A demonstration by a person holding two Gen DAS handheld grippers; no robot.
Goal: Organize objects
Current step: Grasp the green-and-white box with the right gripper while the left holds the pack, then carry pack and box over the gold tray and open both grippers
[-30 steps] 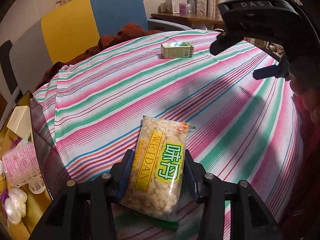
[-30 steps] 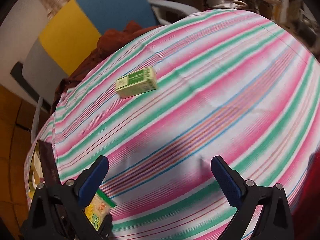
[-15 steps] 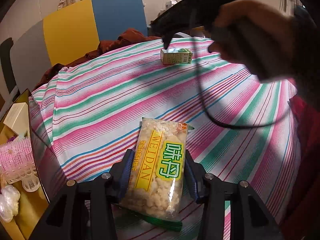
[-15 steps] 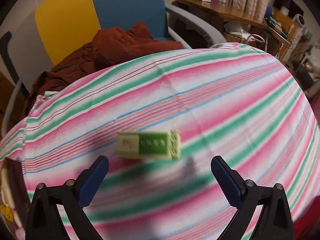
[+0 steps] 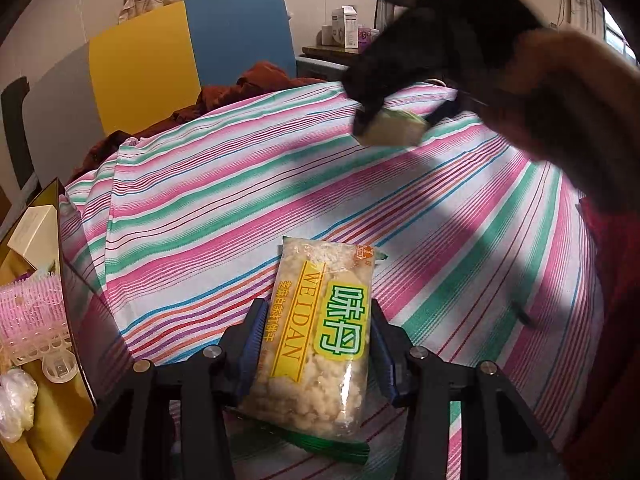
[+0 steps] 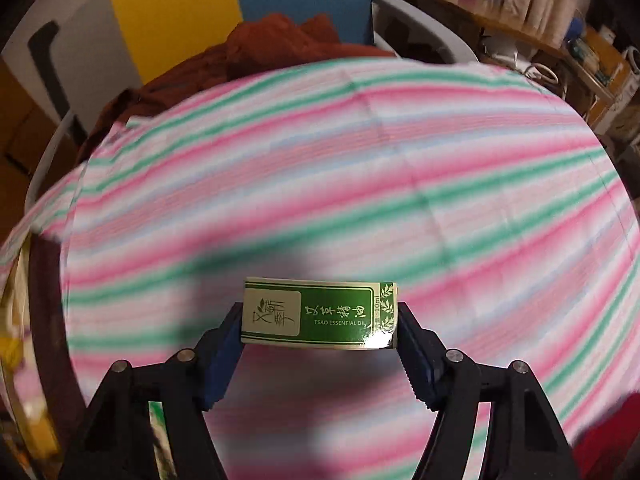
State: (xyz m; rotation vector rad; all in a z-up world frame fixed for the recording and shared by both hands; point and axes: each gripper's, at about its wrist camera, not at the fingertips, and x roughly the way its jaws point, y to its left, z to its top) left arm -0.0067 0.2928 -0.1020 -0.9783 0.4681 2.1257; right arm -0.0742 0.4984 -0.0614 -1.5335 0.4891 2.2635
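Observation:
A clear snack packet [image 5: 316, 360] with a yellow and green label lies lengthwise on the striped tablecloth [image 5: 200, 200]. My left gripper [image 5: 318, 314] is shut on its near half. In the right wrist view, my right gripper [image 6: 319, 316] is shut on a small green essential oil box [image 6: 320, 312], one pad on each end. That box casts a shadow on the blurred cloth below it. From the left wrist view the same box [image 5: 390, 132] shows blurred at the far side of the table, under the person's hand [image 5: 560, 92].
A gold-lined box [image 5: 76, 320] stands at the table's left edge, holding pink hair rollers [image 5: 32, 316] and a cream carton [image 5: 34, 232]. Behind the table are a yellow and blue chair [image 5: 180, 60] with a rust-red garment [image 5: 256, 84], and a cluttered wooden desk [image 5: 332, 50].
My right gripper travelled across the table to the green box, shut on it and raised it off the cloth. The left gripper kept hold of the snack packet and barely moved.

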